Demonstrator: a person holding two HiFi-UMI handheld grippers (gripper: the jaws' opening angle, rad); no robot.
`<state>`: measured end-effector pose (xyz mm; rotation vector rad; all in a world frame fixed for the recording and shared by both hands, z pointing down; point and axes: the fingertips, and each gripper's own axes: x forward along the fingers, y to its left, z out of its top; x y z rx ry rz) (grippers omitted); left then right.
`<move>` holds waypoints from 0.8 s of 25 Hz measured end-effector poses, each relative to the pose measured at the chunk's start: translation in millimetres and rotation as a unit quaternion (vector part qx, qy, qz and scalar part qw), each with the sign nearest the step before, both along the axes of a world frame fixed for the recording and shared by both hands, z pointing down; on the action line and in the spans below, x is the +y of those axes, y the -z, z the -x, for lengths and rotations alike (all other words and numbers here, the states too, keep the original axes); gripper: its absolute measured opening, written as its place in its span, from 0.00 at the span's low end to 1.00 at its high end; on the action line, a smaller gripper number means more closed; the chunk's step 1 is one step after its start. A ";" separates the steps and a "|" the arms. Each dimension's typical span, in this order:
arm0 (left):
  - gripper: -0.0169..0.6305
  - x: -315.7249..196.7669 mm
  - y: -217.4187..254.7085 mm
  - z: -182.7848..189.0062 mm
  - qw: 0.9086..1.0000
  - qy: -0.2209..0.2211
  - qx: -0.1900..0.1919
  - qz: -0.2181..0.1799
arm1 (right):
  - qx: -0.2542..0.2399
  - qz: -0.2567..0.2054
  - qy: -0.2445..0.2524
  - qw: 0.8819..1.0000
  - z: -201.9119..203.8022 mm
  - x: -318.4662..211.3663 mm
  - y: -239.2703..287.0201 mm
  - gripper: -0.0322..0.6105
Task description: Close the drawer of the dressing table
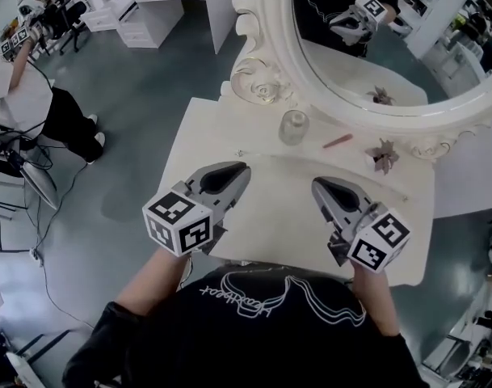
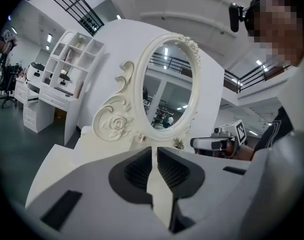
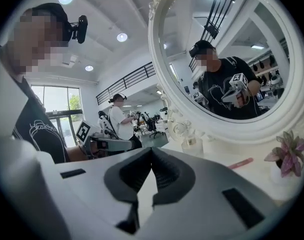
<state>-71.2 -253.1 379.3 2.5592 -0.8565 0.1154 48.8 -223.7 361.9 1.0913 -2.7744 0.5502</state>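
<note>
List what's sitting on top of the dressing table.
Near the mirror: a clear glass jar, a pink stick and a small plant. The left gripper and right gripper hang over the near tabletop, hiding what lies beneath them.

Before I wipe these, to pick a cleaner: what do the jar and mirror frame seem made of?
Jar: likely clear glass, tabletop shows through. Mirror frame: white, slight sheen, carved scrolls; painted wood or moulded resin, cannot tell.
</note>
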 end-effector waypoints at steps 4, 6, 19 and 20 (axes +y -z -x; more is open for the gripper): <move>0.03 16.4 29.4 -10.3 0.999 -0.027 0.027 -0.027 | -0.016 -0.028 0.010 0.999 7.8 1.9 18.2 0.05; 0.03 22.0 39.1 -16.3 0.998 -0.038 0.030 -0.042 | -0.026 -0.039 0.013 0.999 9.9 2.7 24.6 0.05; 0.03 30.2 31.4 -23.3 0.998 -0.049 0.017 -0.036 | -0.058 -0.060 0.017 0.996 15.2 3.6 28.4 0.05; 0.03 30.3 29.9 -23.5 0.998 -0.047 0.016 -0.033 | -0.057 -0.056 0.017 0.997 15.2 3.6 25.9 0.05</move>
